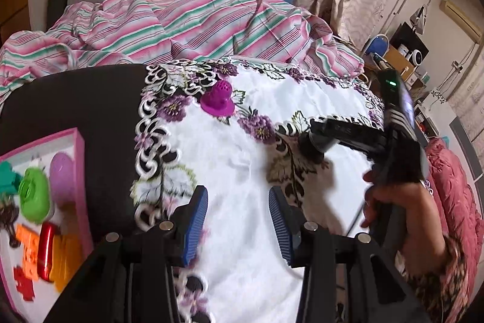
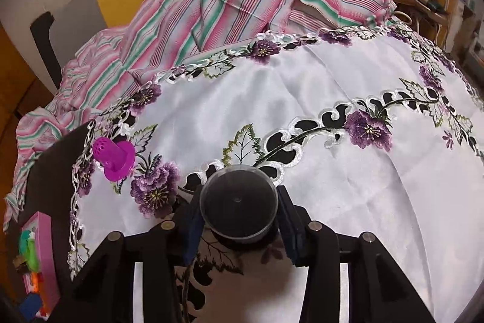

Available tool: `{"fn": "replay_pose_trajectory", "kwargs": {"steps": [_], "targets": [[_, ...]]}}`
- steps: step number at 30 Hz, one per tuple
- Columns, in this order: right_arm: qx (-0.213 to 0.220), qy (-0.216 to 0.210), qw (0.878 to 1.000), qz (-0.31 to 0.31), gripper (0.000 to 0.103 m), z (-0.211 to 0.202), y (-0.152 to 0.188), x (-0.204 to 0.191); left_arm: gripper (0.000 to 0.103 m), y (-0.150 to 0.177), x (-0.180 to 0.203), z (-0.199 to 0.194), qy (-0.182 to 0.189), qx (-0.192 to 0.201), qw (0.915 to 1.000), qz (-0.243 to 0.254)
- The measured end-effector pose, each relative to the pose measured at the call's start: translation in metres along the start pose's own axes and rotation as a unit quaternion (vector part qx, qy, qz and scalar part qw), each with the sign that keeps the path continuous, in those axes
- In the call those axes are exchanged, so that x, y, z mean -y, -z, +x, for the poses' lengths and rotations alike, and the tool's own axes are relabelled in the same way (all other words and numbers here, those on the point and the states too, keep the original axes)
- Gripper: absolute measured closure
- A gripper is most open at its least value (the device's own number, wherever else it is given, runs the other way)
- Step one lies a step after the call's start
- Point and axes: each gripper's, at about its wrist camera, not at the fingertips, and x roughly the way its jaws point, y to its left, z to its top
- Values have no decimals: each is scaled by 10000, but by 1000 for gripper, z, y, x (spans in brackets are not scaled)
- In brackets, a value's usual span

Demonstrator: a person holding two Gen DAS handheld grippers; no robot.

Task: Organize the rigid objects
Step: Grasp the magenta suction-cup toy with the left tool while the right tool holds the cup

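While the pink tray point(image 1: 79, 171) of toys sits at 9 o'clock and the purple cap point(image 1: 219, 99) at 12, the left gripper point(image 1: 239, 224) hangs wide and empty, right gripper point(image 2: 239, 217) clamping a dark round container point(image 2: 239, 202) at 3.

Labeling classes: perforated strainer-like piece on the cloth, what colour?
Magenta; clearest in the right wrist view.

Embroidered white cloth point(image 2: 348, 165) over black table point(image 1: 90, 111)

White cloth point(image 2: 348, 171) with purple flowers; magenta strainer point(image 2: 115, 158).
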Motion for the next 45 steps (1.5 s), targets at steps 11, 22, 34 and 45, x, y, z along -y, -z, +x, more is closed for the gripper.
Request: {"fn": "replay_pose_trajectory", "kwargs": {"steps": [11,22,34,45], "targets": [[-133,-275,9990,339,60,1,-3,7,49,-64,14,84,-757,-89,9965,356],[-165,-321,9985,417,59,3,-4,8,48,-103,13,149,-1338,-129,9902,378],[-151,-314,9986,392,59,5,-4,7,70,-97,-12,156,-1185,-26,9924,333],[-108,-367,9984,420,59,4,-3,8,70,-52,-17,106,-828,19,9965,89]]}}
